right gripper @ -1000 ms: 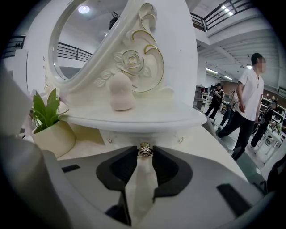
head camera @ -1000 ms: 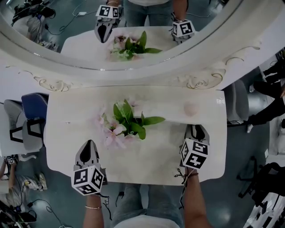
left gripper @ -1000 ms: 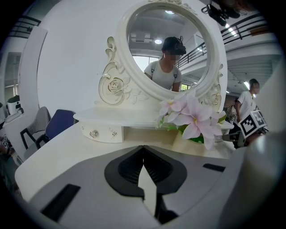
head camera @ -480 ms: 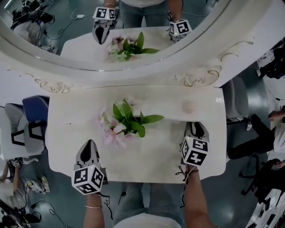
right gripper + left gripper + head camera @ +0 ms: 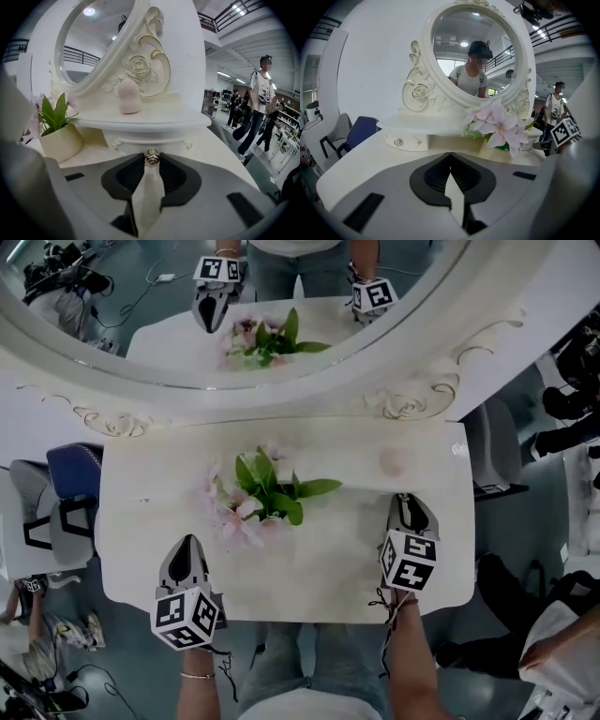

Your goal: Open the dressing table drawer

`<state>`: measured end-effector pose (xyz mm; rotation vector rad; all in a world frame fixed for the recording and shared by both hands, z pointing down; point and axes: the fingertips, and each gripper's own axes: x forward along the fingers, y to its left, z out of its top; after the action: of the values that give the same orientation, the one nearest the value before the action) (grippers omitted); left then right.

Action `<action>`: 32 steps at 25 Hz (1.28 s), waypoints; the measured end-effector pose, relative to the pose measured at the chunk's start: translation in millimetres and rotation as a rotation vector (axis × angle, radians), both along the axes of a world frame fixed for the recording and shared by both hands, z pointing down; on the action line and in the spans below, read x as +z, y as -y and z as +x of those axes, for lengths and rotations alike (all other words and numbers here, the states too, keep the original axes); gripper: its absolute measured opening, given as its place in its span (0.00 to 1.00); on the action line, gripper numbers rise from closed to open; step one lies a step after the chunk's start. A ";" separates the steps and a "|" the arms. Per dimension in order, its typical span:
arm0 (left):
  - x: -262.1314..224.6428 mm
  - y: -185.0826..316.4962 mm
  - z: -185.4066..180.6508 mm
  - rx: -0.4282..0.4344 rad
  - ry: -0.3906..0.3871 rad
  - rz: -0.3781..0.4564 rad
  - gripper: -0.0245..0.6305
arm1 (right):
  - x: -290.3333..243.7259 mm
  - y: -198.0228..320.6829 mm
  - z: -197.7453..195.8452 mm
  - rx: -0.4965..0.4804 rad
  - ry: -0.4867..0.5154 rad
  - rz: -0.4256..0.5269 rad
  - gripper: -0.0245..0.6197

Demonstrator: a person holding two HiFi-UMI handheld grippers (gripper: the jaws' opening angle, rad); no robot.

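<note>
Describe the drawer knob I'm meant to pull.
Beside the oval mirror, on its right, a pink puff sits on a shelf; the drawer lies beneath. Its knob is the metallic stud between the right gripper's jaws, unlike the left drawer's free knob.

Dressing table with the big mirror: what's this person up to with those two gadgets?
A person is at the white dressing table with a gripper in each hand. The right gripper is closed on the small drawer knob; the drawer doesn't look pulled out yet. The left gripper is shut and empty, held over the table.
</note>
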<state>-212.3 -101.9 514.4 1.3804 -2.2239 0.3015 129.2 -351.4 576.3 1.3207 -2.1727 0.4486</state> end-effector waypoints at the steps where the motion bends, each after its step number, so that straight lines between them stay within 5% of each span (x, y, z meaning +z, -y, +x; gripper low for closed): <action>1: 0.5 0.0 0.5 0.001 0.000 0.001 0.07 | 0.6 -0.9 0.3 0.000 0.000 -0.001 0.20; 32: -7.2 -8.8 -7.4 -0.004 0.012 0.009 0.07 | 3.7 -22.4 10.0 0.006 0.010 -0.013 0.20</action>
<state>-219.7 -93.1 507.2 1.3824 -2.2397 0.2993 139.2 -329.0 580.0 1.3206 -2.1708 0.4722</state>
